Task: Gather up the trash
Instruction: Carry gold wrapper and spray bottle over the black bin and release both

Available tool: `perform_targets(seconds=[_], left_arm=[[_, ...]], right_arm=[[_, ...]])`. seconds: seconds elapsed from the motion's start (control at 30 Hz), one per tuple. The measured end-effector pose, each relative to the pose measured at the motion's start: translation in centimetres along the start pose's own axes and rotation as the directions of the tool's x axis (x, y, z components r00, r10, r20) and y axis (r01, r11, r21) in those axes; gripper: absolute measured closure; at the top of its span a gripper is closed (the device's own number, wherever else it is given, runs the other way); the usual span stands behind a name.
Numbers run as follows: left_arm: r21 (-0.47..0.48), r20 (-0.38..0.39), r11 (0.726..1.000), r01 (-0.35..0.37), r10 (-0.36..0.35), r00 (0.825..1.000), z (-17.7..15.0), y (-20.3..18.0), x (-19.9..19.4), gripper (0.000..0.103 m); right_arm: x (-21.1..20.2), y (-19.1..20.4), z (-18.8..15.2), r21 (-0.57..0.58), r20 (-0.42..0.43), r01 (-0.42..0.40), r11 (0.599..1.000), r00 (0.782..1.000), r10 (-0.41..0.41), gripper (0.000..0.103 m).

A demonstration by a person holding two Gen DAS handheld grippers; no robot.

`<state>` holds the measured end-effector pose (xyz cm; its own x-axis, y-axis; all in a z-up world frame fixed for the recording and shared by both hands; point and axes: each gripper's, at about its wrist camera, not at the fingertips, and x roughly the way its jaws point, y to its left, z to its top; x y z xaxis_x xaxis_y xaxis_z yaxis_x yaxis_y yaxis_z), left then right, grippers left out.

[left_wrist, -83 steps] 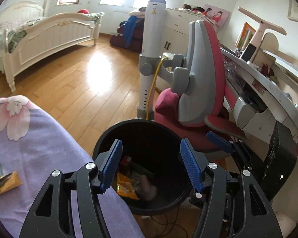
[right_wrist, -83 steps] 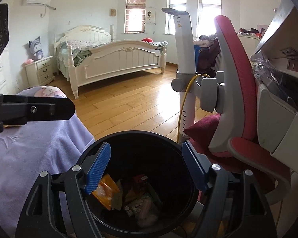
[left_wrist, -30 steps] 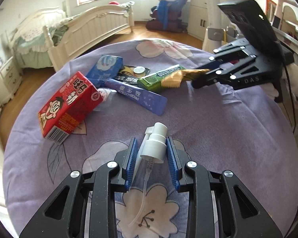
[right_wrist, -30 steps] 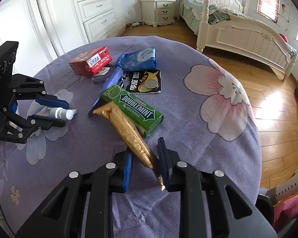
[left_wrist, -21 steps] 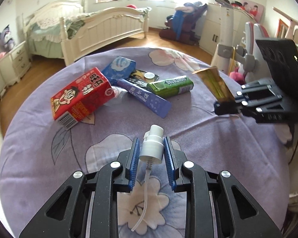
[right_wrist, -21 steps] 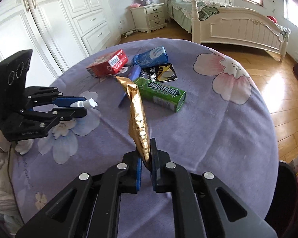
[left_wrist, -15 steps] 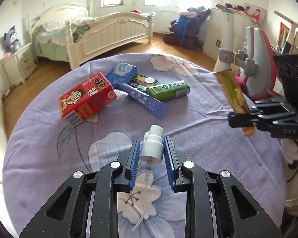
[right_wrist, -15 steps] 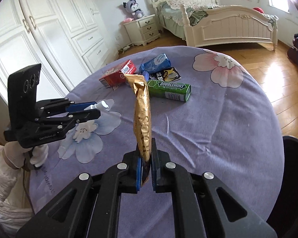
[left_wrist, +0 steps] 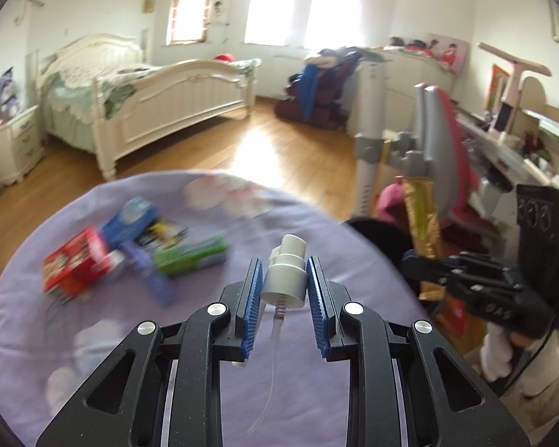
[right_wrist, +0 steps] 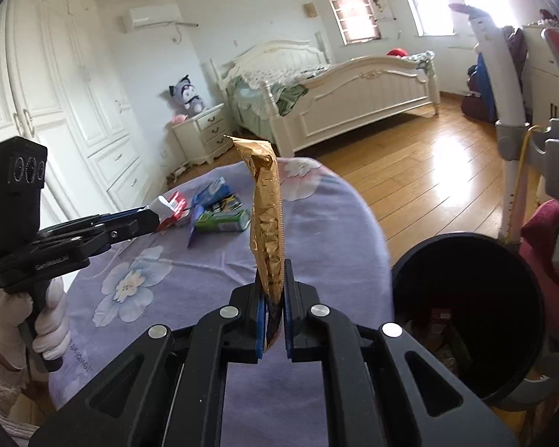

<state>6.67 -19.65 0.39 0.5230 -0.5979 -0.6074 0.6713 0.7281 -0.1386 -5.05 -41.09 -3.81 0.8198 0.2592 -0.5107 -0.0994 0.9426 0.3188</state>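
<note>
Standing upright in the clamped right gripper [right_wrist: 272, 309], gold foil wrapper [right_wrist: 266, 219] with black trash bin [right_wrist: 466, 313] low to its right, nearer than left gripper [left_wrist: 283, 290], clamped on spray pump head [left_wrist: 285, 273].

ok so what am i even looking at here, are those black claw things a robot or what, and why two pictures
No robot: a person holds a hand-held grabbing tool in each hand, and each tool carries a wide-angle camera looking along its two fingers. So one picture is from the left tool, the other from the right, and each also catches the other tool.

The left tongs are closed on a white spray pump head, its thin tube hanging down. The right tongs pinch a gold wrapper, standing upright.

Below is a round table under a purple flowered cloth. On it lie a red carton, a blue packet, a dark packet, a green gum pack and a purple strip. Beside the table stands a black bin that already holds some rubbish.
</note>
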Motion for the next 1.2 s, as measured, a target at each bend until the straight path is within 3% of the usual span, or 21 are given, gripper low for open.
perform_targets(seconds=[0.1, 0.23, 0.47, 0.77, 1.2], left_arm=[[0.036, 0.005, 0.997, 0.064, -0.064, 0.998, 1.7, -3.5, 1.9, 0.078], [0.042, 0.008, 0.985, 0.17, -0.171, 0.985, 3.6, -7.5, 4.8, 0.077], [0.071, -0.024, 0.955, 0.29, -0.289, 0.957, 4.6, -13.0, 10.7, 0.078], [0.055, -0.076, 0.948, 0.314, -0.309, 0.948, 5.2, -15.4, 15.9, 0.078], [-0.029, -0.134, 0.95, 0.31, -0.311, 0.941, 5.3, -15.2, 20.3, 0.078]], right_arm=[[-1.7, -2.0, 0.4, -0.008, 0.057, 0.098, 0.995, 0.994, -0.098, 0.095], [-3.2, -5.1, 0.2, -0.015, 0.104, 0.244, 0.97, 0.965, -0.241, 0.095], [-3.5, -10.3, -1.3, -0.001, 0.088, 0.405, 0.915, 0.911, -0.403, 0.095], [-2.1, -13.4, -2.5, -0.022, 0.043, 0.473, 0.881, 0.881, -0.472, 0.095], [-1.0, -15.1, -2.8, 0.011, 0.012, 0.464, 0.886, 0.886, -0.464, 0.095]])
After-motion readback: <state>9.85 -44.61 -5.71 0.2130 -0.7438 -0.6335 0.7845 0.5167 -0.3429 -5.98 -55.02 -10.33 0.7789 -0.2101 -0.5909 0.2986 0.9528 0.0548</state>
